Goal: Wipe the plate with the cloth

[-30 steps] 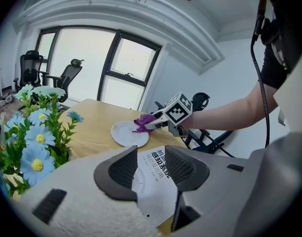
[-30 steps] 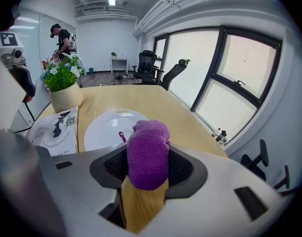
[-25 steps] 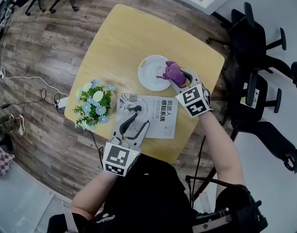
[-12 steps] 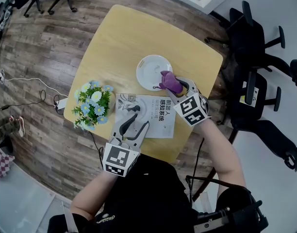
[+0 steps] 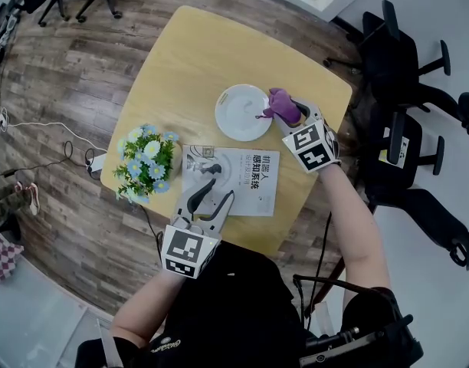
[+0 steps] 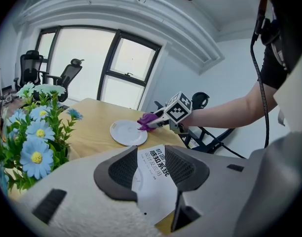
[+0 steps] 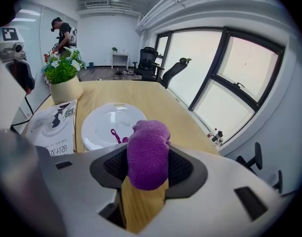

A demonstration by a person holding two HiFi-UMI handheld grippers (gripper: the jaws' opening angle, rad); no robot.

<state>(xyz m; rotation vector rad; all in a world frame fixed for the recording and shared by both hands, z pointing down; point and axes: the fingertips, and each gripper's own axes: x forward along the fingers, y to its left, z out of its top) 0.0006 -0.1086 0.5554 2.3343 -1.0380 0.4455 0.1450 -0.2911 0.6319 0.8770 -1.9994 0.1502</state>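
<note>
A white round plate [image 5: 242,113] [image 6: 125,132] [image 7: 107,124] lies on the yellow table [image 5: 196,60]. A purple cloth [image 5: 281,104] [image 6: 147,123] [image 7: 147,153] is pinched in my right gripper [image 5: 288,114] [image 7: 148,168], at the plate's right rim; a purple loop of the cloth hangs over the plate. My left gripper [image 5: 212,193] [image 6: 151,168] is open with nothing between its fingers, held over a magazine [image 5: 236,180] [image 6: 156,174] near the table's front edge.
A pot of blue and white flowers [image 5: 148,162] [image 6: 30,132] [image 7: 63,78] stands left of the magazine. Black office chairs [image 5: 403,60] are beyond the table's right side. Cables [image 5: 35,129] lie on the wooden floor at left.
The right gripper with the cloth swept down along the plate's right side, then back up and right to its upper right rim. The left gripper has stayed put.
</note>
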